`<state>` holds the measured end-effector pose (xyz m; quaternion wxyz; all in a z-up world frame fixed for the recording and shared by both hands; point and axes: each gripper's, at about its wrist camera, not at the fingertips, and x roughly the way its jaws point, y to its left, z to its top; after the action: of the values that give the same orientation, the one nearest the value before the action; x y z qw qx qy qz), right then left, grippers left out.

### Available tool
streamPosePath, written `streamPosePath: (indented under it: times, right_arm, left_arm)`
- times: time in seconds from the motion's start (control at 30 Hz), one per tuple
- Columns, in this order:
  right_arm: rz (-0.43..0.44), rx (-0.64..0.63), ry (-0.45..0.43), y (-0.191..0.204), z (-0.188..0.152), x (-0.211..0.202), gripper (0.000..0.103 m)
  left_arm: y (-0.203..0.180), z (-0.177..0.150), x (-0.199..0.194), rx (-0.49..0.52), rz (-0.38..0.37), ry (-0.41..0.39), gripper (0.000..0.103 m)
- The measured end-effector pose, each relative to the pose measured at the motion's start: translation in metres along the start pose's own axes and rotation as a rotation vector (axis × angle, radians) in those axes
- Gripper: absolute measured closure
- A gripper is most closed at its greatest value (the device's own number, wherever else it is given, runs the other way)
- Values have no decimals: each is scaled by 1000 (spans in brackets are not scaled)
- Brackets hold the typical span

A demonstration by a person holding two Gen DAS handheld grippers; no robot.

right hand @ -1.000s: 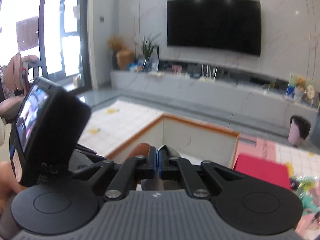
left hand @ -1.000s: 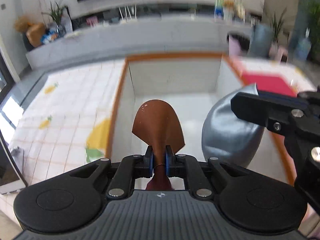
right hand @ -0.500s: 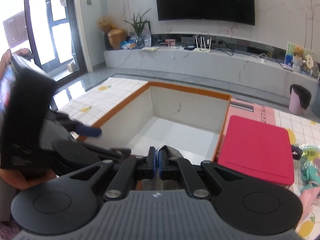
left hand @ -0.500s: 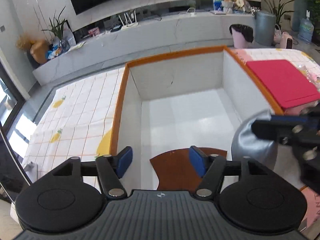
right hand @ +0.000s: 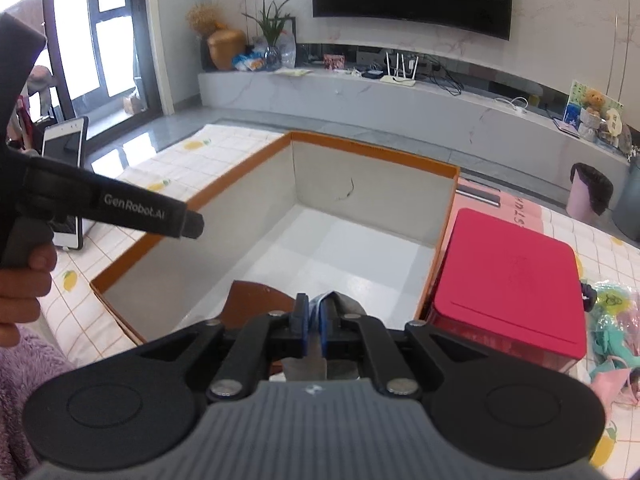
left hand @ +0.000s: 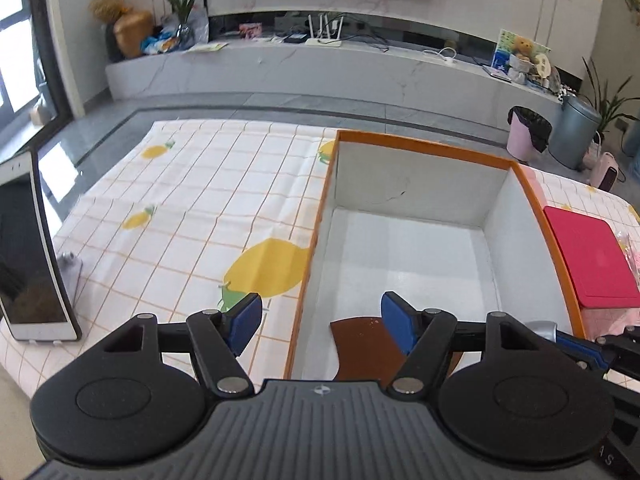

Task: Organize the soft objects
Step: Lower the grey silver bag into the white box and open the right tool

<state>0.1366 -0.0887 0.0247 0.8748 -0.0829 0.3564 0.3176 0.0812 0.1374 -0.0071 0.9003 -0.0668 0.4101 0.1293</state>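
Over the orange-rimmed box [left hand: 420,148], the left gripper [left hand: 320,326] has just sprung wide, nothing between its pads, and the brown soft piece [left hand: 360,346] lies on the box floor. The right gripper [right hand: 314,326] pinches the grey piece [right hand: 344,304]; its jaws have just begun easing. Next: let it drop beside the brown one.

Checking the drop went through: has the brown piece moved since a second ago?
Yes. The brown piece was pinched up in the left tongs; their jaws have just been opening, and it now lies low in the box, by its near wall.
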Motion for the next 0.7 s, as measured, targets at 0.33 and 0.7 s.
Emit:
streamPosePath:
  times: [0.33,0.7]
  right_arm:
    - [40,5,40,5,1,-7,29]
    - [93,4,173,7,0,-11,9]
  left_arm:
    - [-7,-1,-2,29,-4,-1,22]
    - [-4,-1,-1,9,1,2,22]
